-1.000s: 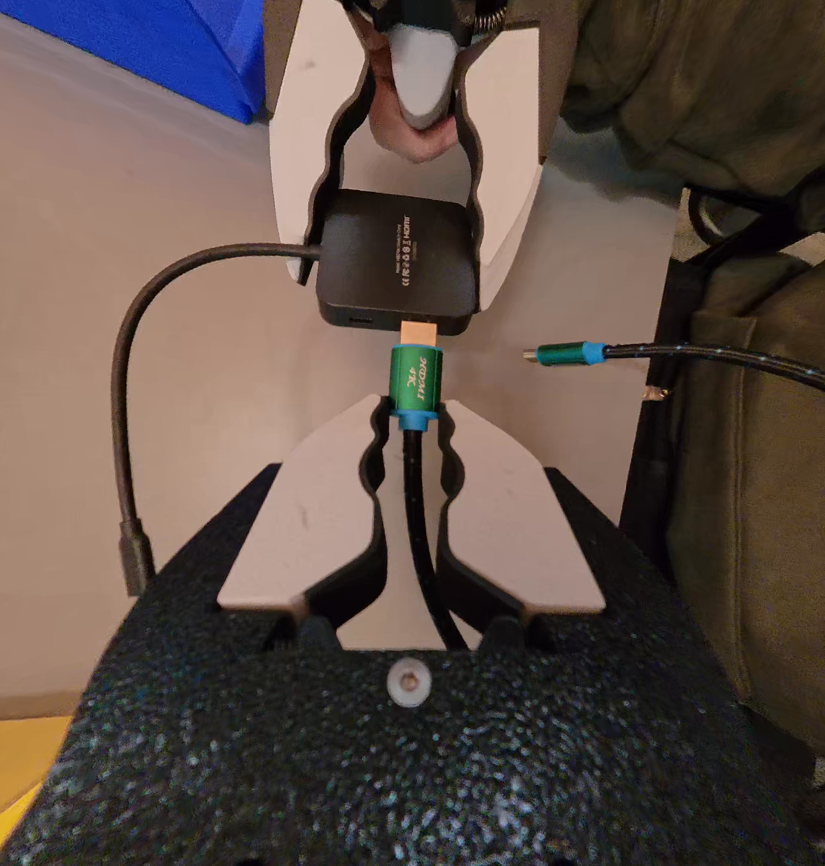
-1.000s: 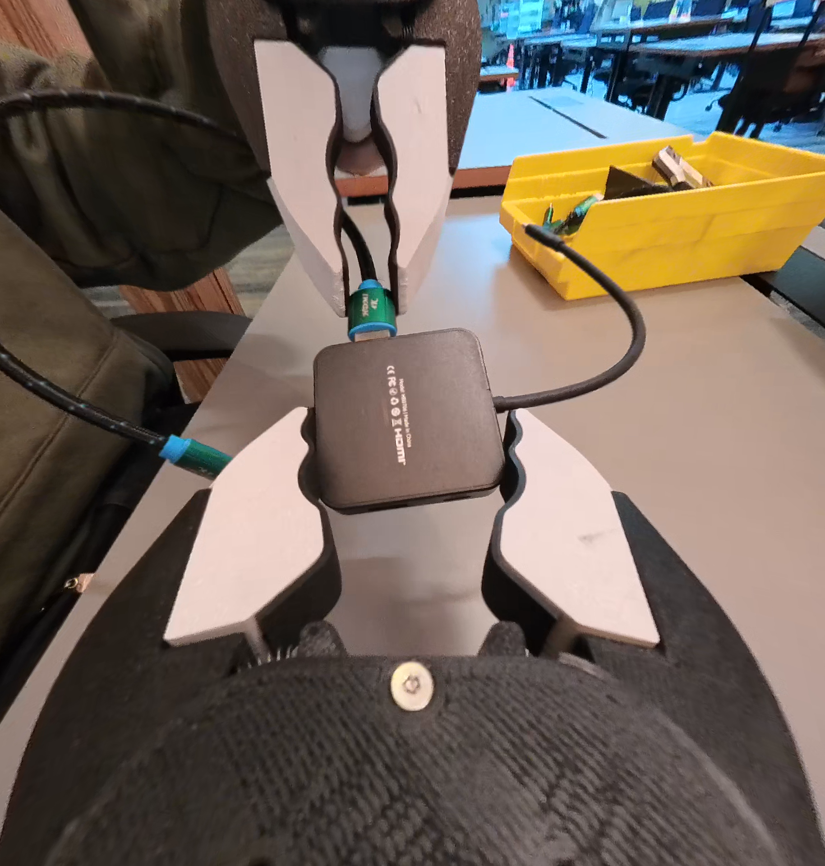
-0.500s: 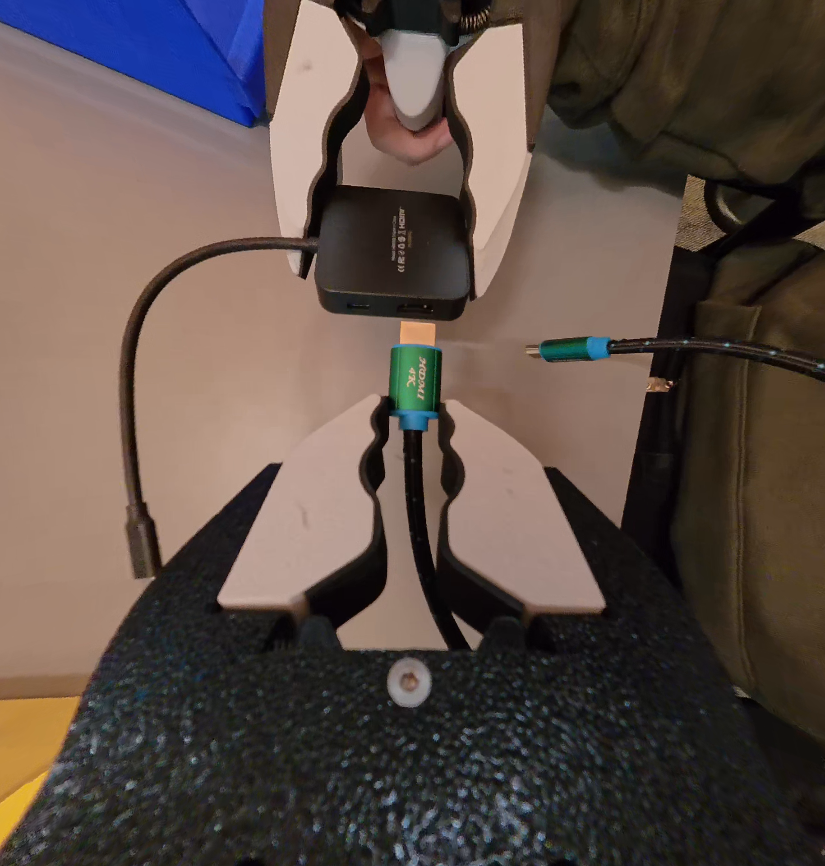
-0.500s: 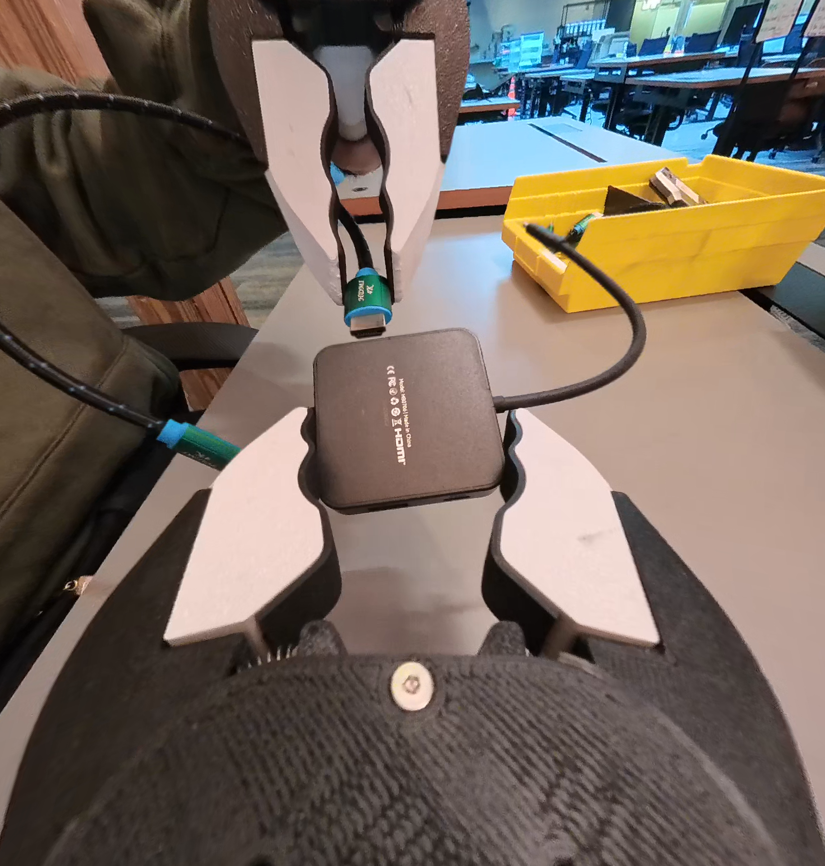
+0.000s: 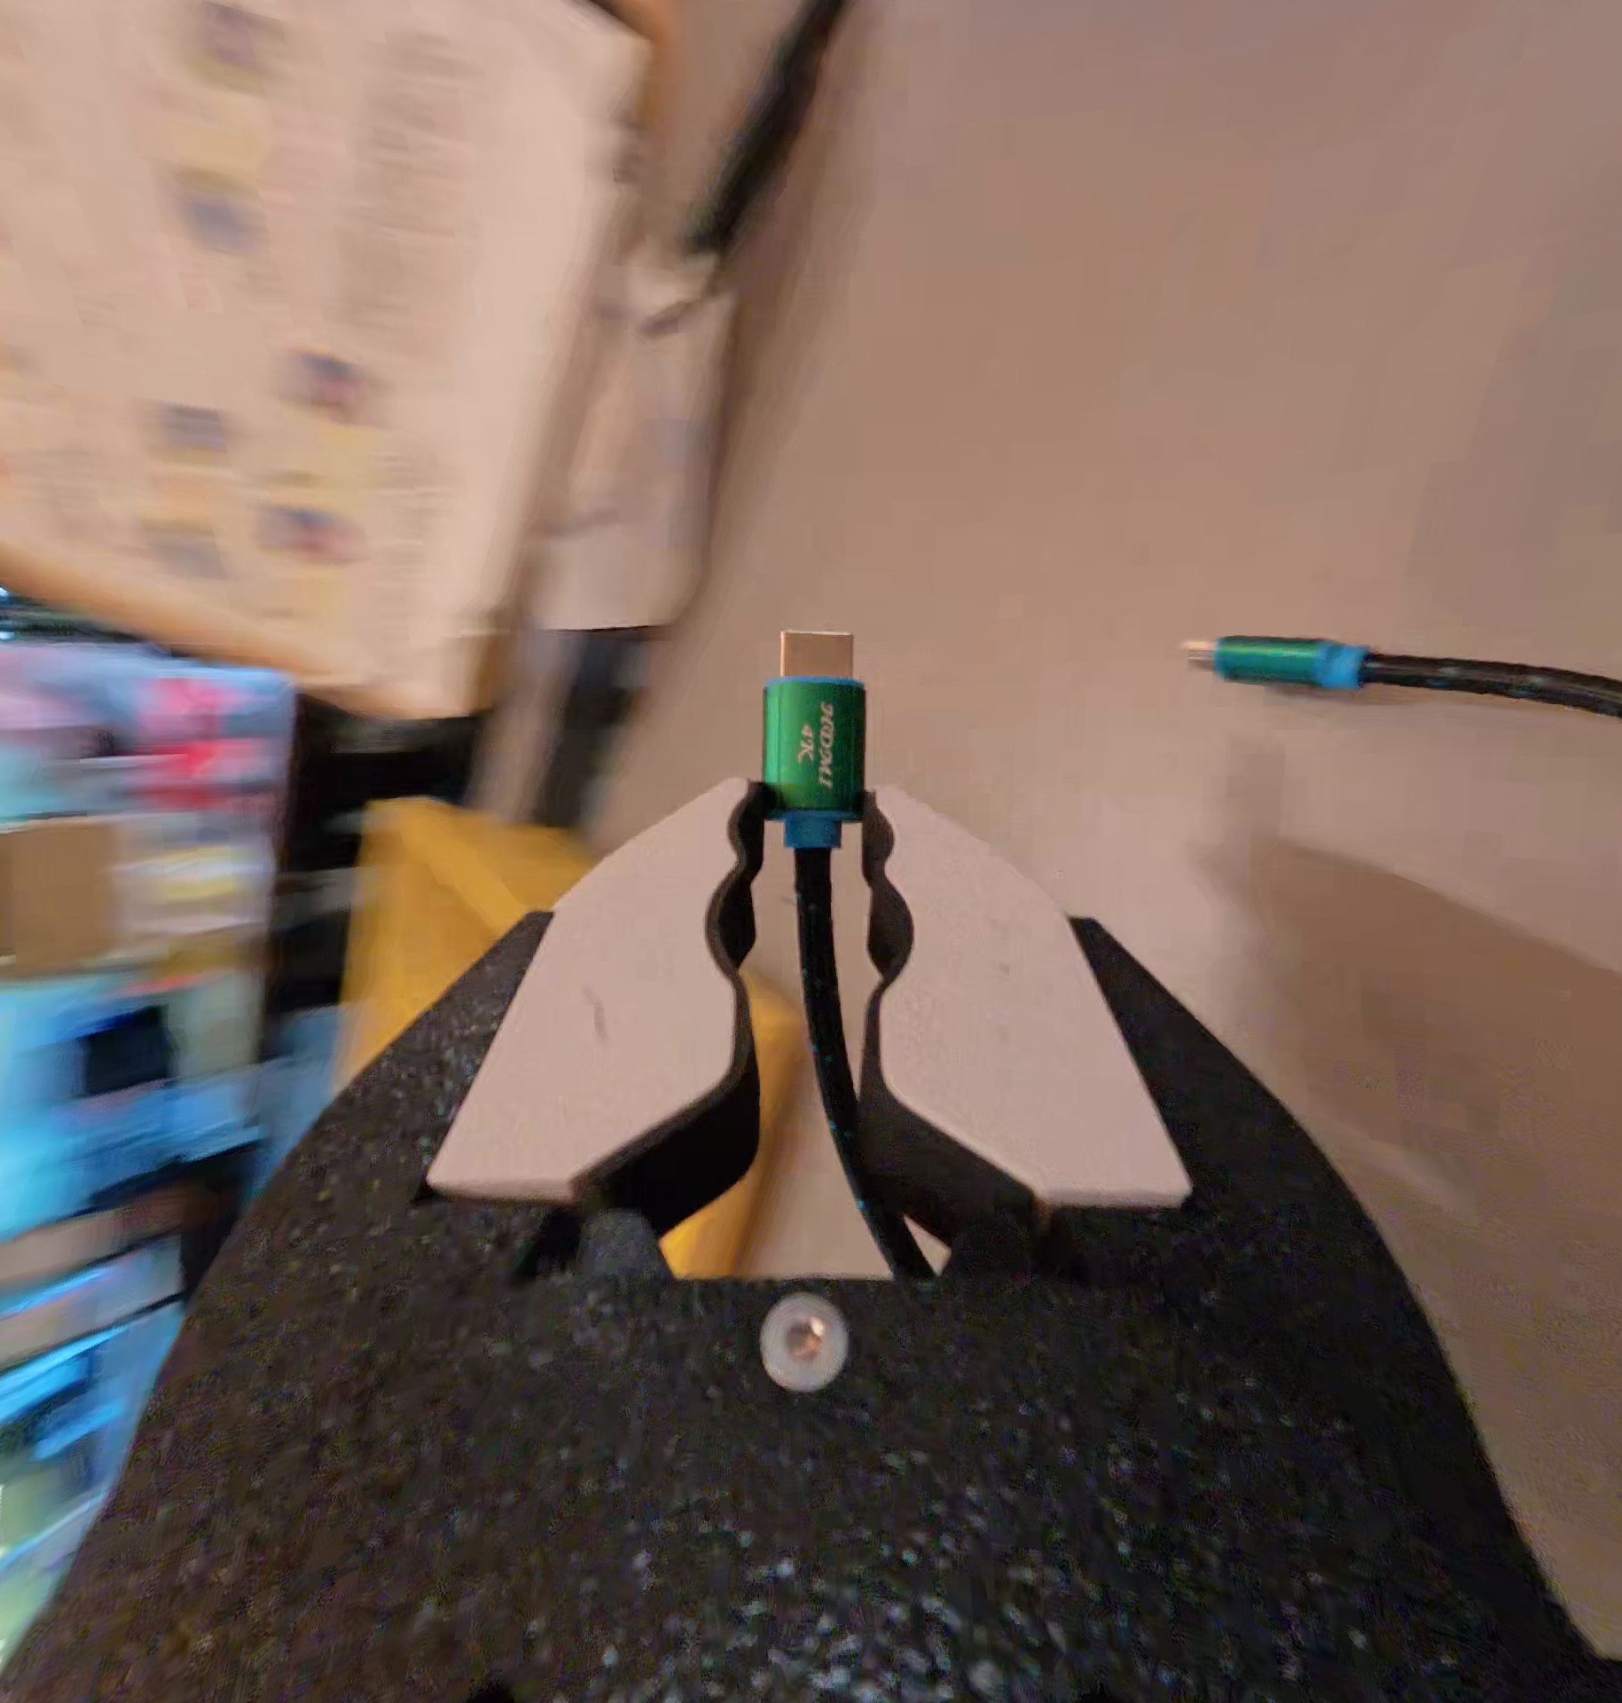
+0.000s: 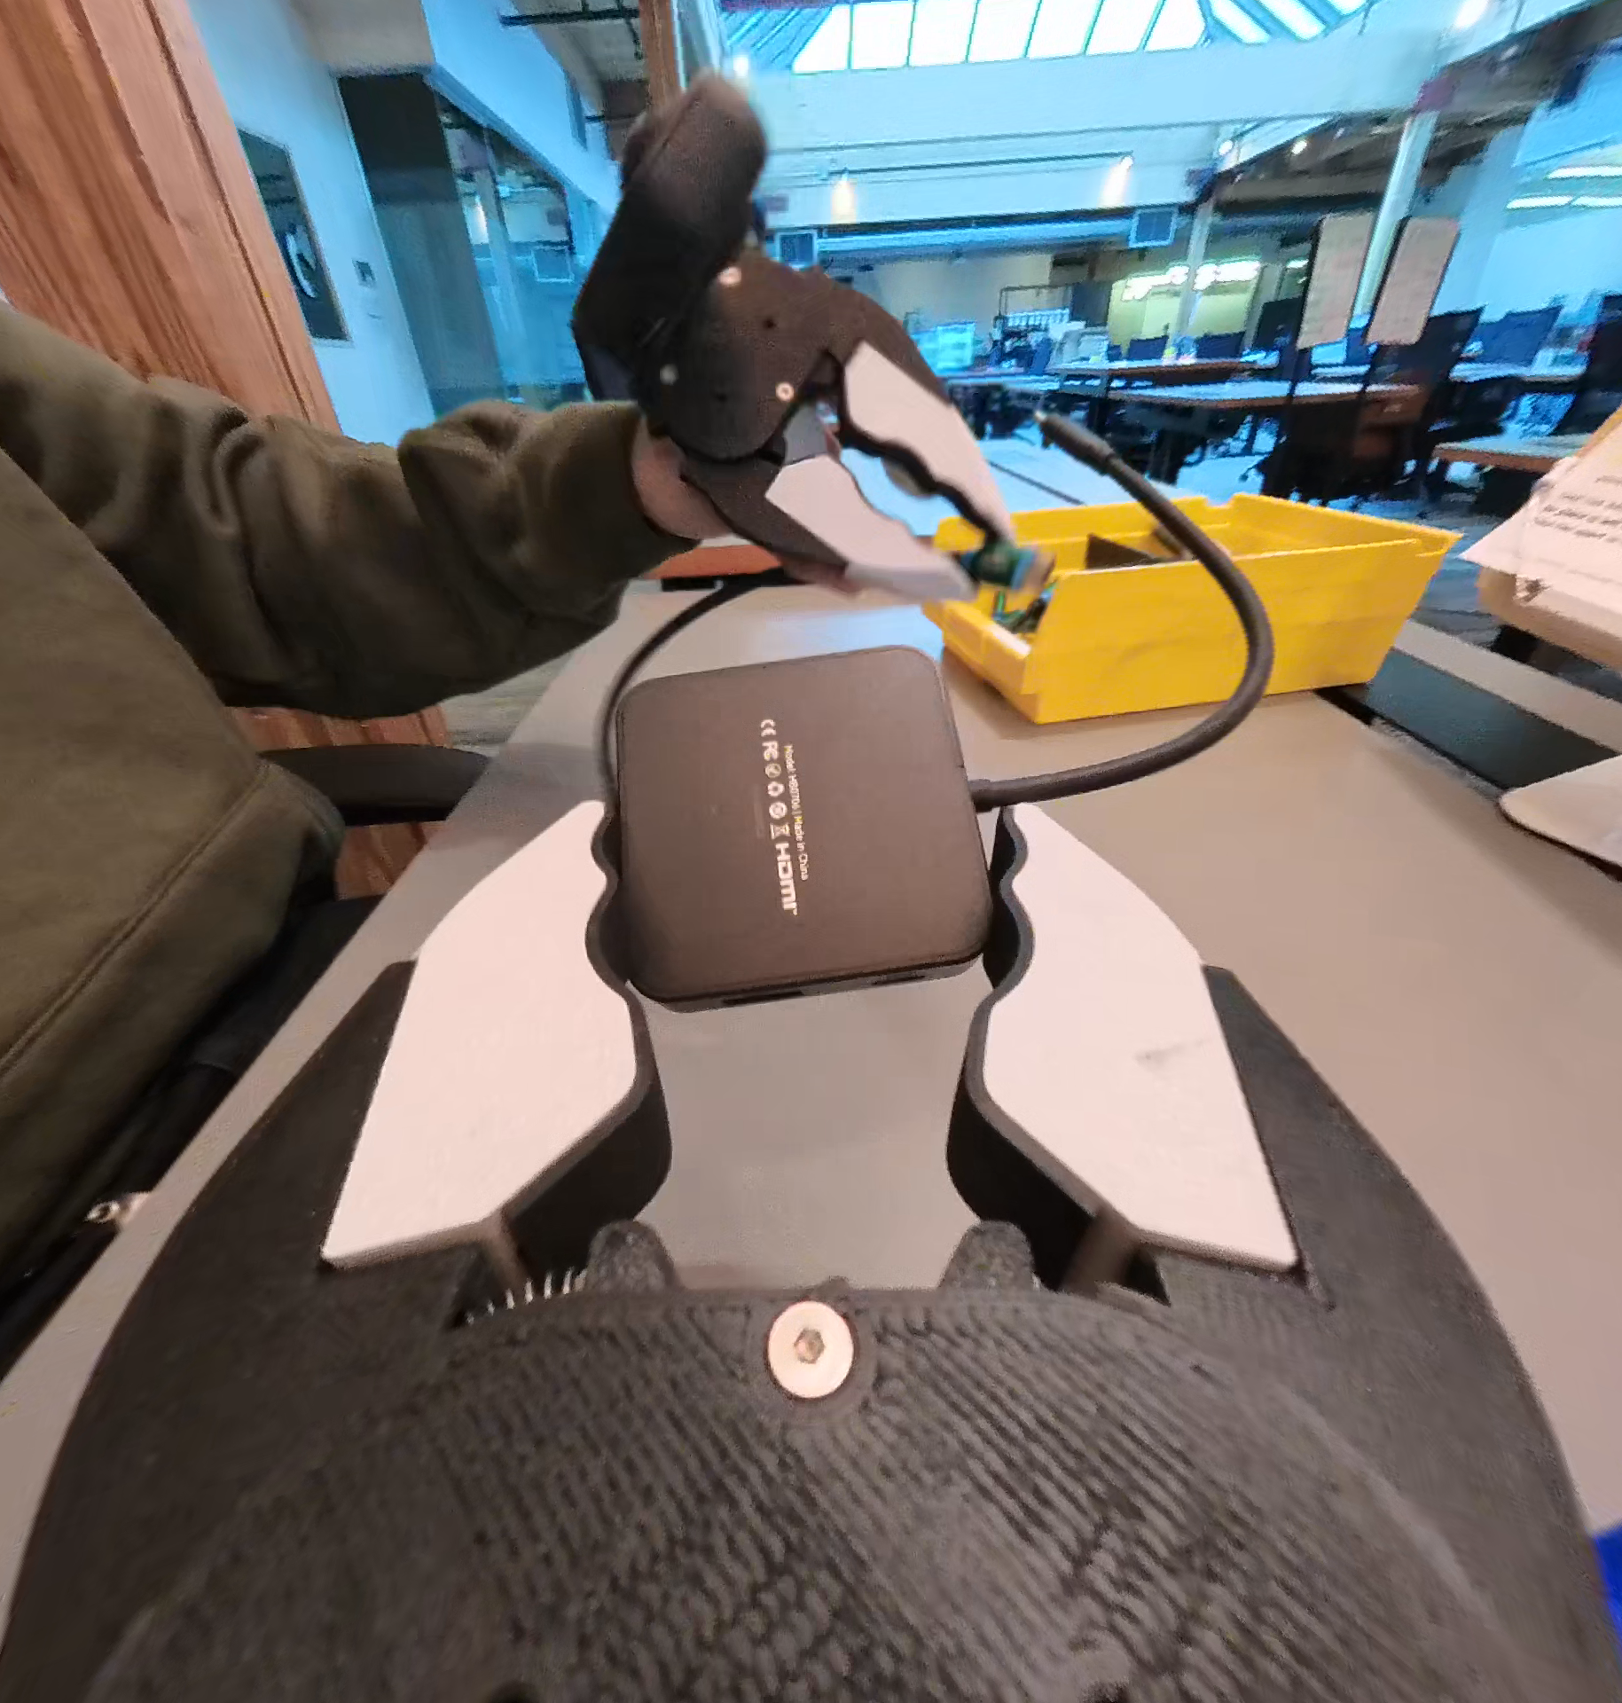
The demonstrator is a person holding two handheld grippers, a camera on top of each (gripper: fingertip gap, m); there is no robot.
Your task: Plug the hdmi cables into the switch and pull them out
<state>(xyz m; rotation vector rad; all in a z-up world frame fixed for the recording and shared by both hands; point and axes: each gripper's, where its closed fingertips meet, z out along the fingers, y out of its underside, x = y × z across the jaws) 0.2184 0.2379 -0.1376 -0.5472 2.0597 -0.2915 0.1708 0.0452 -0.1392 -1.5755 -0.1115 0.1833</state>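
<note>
— Grey laminate is seen under everything: the surface [image 6: 1341, 921] carries a yellow bin [image 6: 1249, 608] at its far side. Where is the switch held?

— The switch [image 6: 793, 820], a flat black box, is pinched by its two side edges in the right claw [image 6: 802, 908] and kept above the surface. Its own black lead [image 6: 1221, 663] is seen curling up from its right side.

— And the cable?

— The green HDMI plug [image 5: 811, 742] is clamped in the left claw [image 5: 811, 802], just above its blue collar, with the gold tip left bare. In the right wrist view the left claw [image 6: 963, 571] is seen well apart from the switch, out toward the bin. A second green plug [image 5: 1277, 659] on a braided cable is seen off to the right; what supports it cannot be told.

— How will these things handle?

— The switch is judged light and rigid, with smooth faces that could slip, so the edges are the right place to be gripped. The plug shell is judged hard and best held on the metal body, not the cable, which is judged stiff enough to tug the plug sideways. The gold tip should be kept from knocks.

— What has changed?

— Half a second ago the plug tip was held just in front of the port. Now the plug has been swung away and the left view is blurred. The pull-out is judged done.
</note>
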